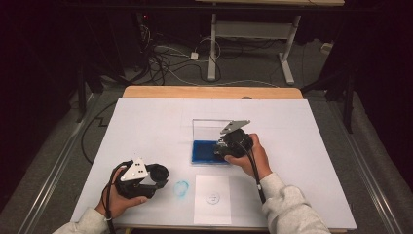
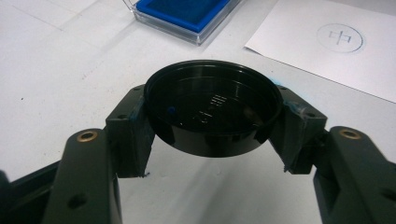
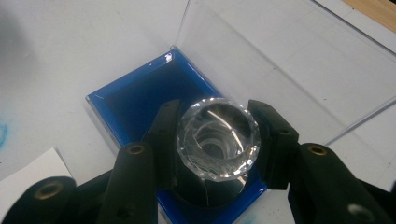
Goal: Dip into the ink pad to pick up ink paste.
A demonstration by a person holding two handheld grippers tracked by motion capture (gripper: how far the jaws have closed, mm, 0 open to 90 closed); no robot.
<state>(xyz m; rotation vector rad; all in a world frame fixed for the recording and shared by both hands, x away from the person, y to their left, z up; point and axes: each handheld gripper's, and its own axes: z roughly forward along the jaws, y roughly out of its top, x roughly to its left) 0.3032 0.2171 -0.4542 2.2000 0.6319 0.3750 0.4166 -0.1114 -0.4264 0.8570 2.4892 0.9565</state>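
So the right gripper [image 3: 217, 140] has its jaws clamped on a clear faceted stamp [image 3: 218, 137], sitting right over the blue ink pad [image 3: 135, 100] in its clear open case [image 1: 207, 127] mid-frame. Lower left, the left gripper [image 2: 212, 119] is closed around a round black lid [image 2: 212, 112]. A white paper [image 1: 212, 199] with a stamped mark lies near the bottom centre of the table [image 1: 146, 122].

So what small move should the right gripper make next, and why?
Probably lift the stamp straight up. The right gripper is shut on it over the blue ink pad, and the paper near the person already carries one print.
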